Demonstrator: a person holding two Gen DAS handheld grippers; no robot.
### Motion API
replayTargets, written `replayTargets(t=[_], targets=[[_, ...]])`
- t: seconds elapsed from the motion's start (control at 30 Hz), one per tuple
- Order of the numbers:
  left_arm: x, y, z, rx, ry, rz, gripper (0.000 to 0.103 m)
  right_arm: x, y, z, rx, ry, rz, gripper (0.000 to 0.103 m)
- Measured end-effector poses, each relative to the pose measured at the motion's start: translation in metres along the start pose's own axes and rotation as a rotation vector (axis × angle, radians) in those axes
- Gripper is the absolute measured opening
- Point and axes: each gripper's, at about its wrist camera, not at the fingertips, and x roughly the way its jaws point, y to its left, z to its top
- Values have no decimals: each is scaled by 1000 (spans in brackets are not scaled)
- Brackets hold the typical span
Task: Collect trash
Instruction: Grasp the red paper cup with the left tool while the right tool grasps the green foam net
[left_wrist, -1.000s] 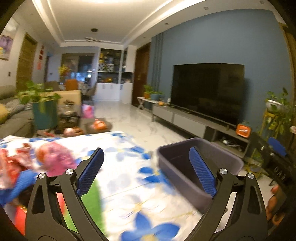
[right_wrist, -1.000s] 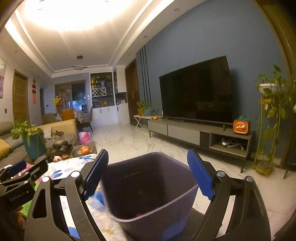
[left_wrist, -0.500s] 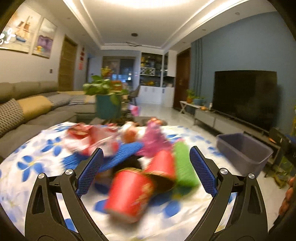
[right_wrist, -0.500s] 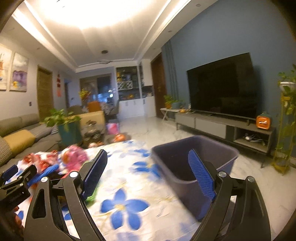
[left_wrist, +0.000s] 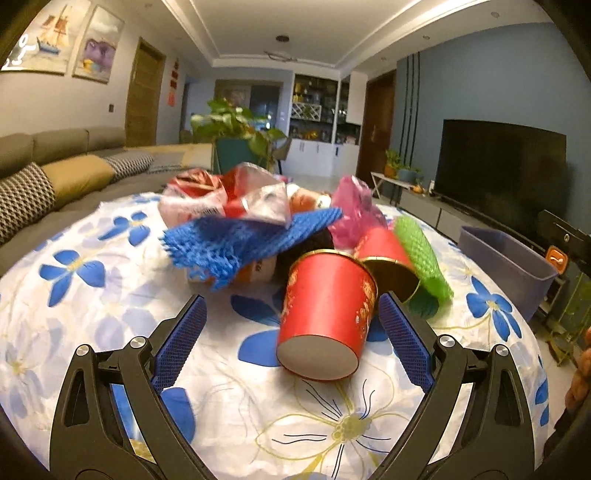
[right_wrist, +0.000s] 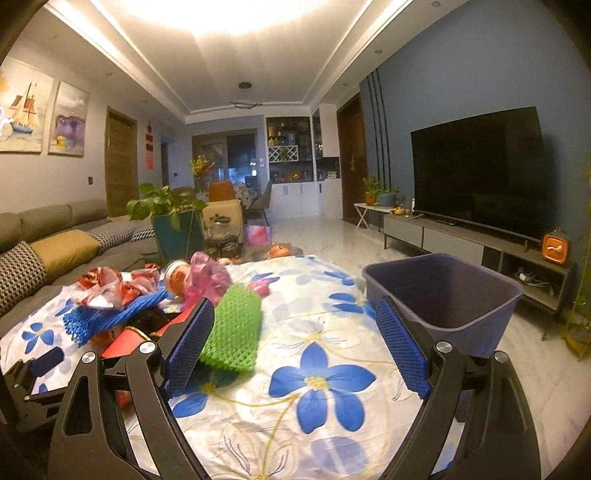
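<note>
Red paper cup (left_wrist: 327, 314), toppled sideways

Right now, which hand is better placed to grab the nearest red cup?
Left. Its tongs are open with the tipped red cup lying between the pads. The right tongs are open over bare tablecloth, nearest the green foam net.
</note>
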Motion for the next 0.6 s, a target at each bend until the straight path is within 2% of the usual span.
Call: replayTargets(t=[0.17,0.27,0.4,0.6], targets=[[15,-5,0,14,45,-30,90,12,6,-6,-6,25,15,86],[26,-3,1,19,80,-42,81,21,9,-10,-9,45,24,86],[32,-1,1,2,116,-89,60,31,13,-13,-13,64,38,86],[29,0,1,-8,113,-94,54,47,21,-17,-7,101,71,86]])
